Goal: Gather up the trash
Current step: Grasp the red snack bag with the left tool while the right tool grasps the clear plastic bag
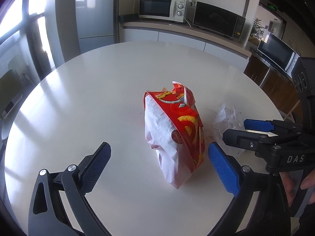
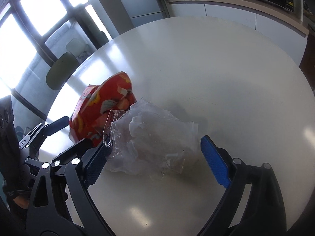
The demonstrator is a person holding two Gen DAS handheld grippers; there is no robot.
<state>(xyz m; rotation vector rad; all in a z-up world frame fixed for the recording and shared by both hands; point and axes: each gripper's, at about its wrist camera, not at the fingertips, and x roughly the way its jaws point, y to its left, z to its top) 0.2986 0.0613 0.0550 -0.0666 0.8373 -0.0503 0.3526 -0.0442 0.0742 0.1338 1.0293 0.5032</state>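
A crumpled red and white paper bag (image 1: 175, 129) lies on the round white table (image 1: 88, 98). My left gripper (image 1: 157, 161) is open, its fingers on either side of the bag's near end, not touching it. A crumpled clear plastic wrapper (image 2: 151, 139) lies just right of the bag; it also shows in the left wrist view (image 1: 226, 122). My right gripper (image 2: 153, 159) is open around the wrapper, its left pad (image 2: 96, 163) against the wrapper's edge. The red bag (image 2: 102, 110) shows behind the wrapper in the right wrist view. The right gripper (image 1: 236, 130) enters the left wrist view from the right.
A counter with microwaves (image 1: 163, 8) runs behind the table. A fridge (image 1: 94, 15) and windows stand at the left. A green chair (image 2: 61, 70) sits beyond the table's far left edge.
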